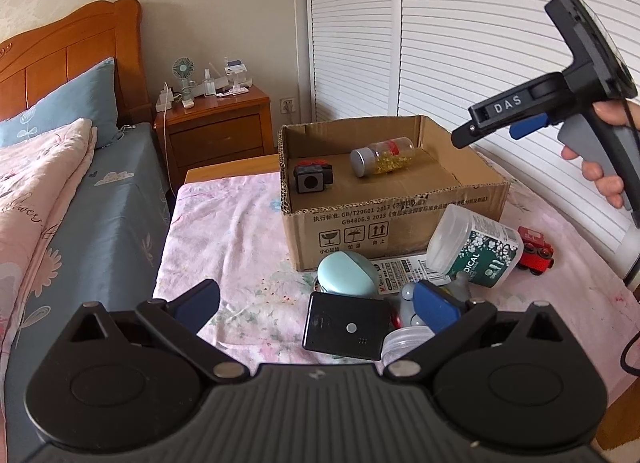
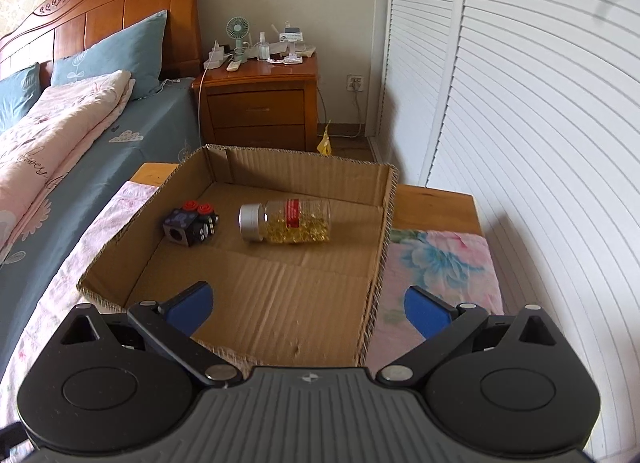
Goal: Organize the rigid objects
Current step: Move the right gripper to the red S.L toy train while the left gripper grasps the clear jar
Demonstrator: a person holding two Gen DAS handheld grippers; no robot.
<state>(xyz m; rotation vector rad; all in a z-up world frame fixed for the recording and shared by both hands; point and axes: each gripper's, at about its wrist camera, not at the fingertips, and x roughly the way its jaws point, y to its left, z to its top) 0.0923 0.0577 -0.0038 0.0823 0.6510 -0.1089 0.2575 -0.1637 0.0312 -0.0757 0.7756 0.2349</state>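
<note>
A cardboard box (image 1: 394, 219) (image 2: 382, 223) stands on a table with a pink floral cloth. Inside lie a clear capsule bottle (image 1: 383, 156) (image 2: 286, 221) and a black cube with red buttons (image 1: 313, 175) (image 2: 191, 225). In front of the box lie a black flat device (image 1: 346, 325), a mint green case (image 1: 347, 273), a white jar with a green label (image 1: 476, 245), a red toy train (image 1: 535, 249) and a grey toy. My left gripper (image 1: 316, 305) is open, low over this pile. My right gripper (image 2: 308, 309) is open and empty above the box's near edge; it also shows in the left wrist view (image 1: 492, 121).
A bed with a pink quilt (image 1: 36, 191) and blue pillows lies to the left. A wooden nightstand (image 2: 260, 103) with a small fan and bottles stands behind. White louvred closet doors (image 2: 520, 123) run along the right. A clear lid (image 1: 404, 339) lies by the left gripper's right finger.
</note>
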